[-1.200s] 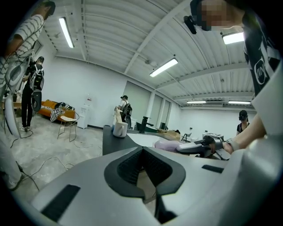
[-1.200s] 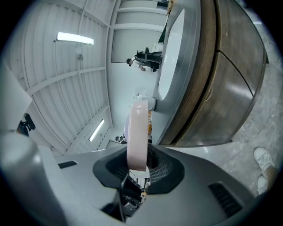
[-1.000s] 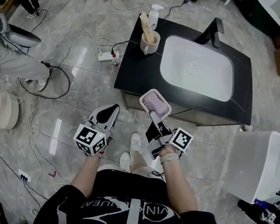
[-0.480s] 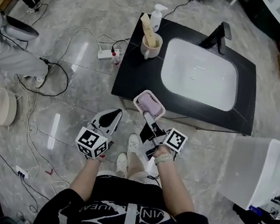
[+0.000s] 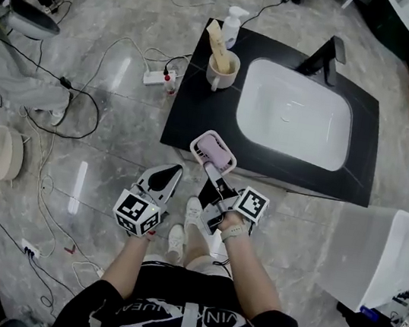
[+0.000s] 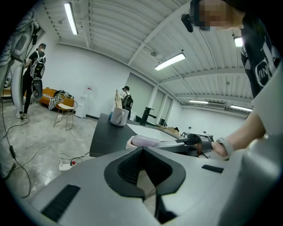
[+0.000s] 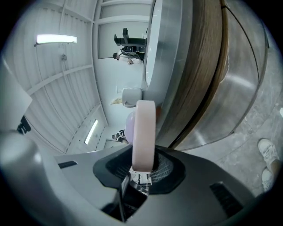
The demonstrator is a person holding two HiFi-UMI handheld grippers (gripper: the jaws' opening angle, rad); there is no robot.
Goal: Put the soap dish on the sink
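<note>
The left gripper [image 5: 165,180] is clenched on nothing, at 8 o'clock of the soap dish [image 5: 197,144]. The right gripper [image 5: 214,176] grasps the pink dish by its near rim and holds it off the front edge of the surface [image 5: 198,104]. The dish looks light and stiff, likely plastic. A lilac soap bar [image 5: 216,151] lies loose in it and could slide if the dish tips, so the rim hold suits only a level carry. Bare dark surface lies at 12 o'clock of the dish, with a mug [image 5: 221,69] and pump bottle [image 5: 231,26] beyond. The white basin [image 5: 297,116] sits at 2 o'clock, its faucet [image 5: 325,59] behind. Cables cross the grey floor [image 5: 93,41] at 9 o'clock.
</note>
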